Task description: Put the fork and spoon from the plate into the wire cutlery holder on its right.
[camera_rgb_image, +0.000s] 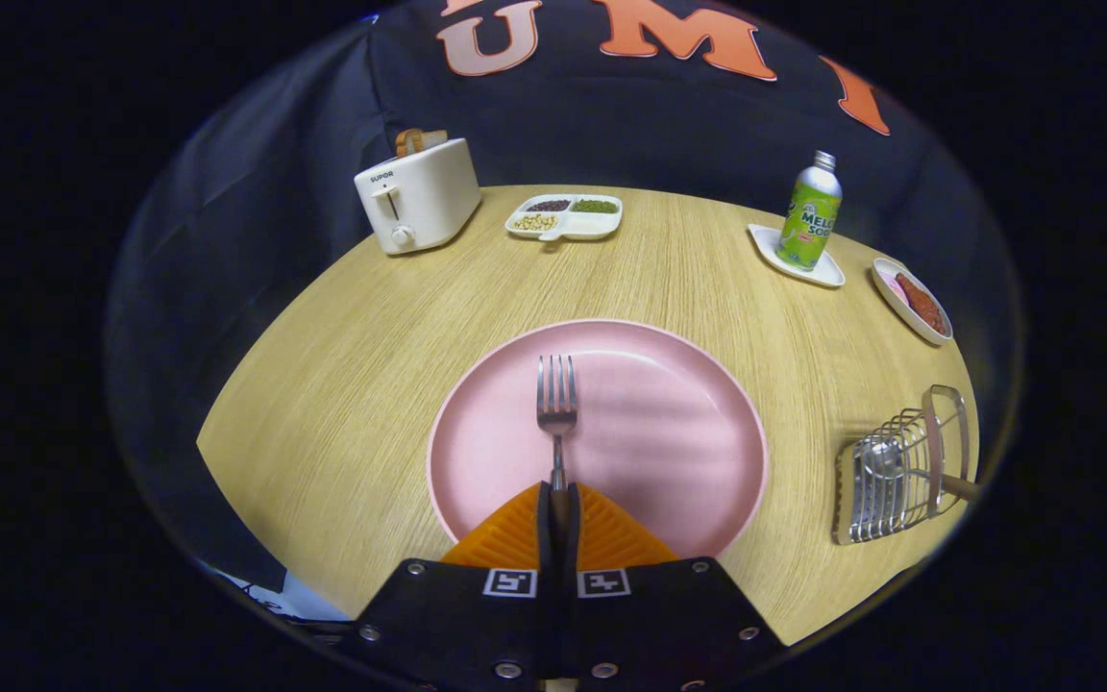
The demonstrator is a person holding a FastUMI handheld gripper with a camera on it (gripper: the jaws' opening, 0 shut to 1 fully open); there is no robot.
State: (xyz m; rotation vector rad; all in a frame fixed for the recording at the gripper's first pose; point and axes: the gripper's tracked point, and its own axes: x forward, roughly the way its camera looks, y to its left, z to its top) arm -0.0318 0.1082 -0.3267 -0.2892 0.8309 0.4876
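The gripper (558,500) has its fingers clamped on the fork (556,404) by the handle, tines pointing far over the pink plate (688,432), ready to carry. The wire cutlery holder (885,481) sits right, apparently already holding the spoon (899,466).

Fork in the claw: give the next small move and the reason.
Probably lift the fork clear of the pink plate, then carry it right toward the wire cutlery holder. The claw is shut on the fork's handle, tines pointing ahead, and the holder lies beside the plate.
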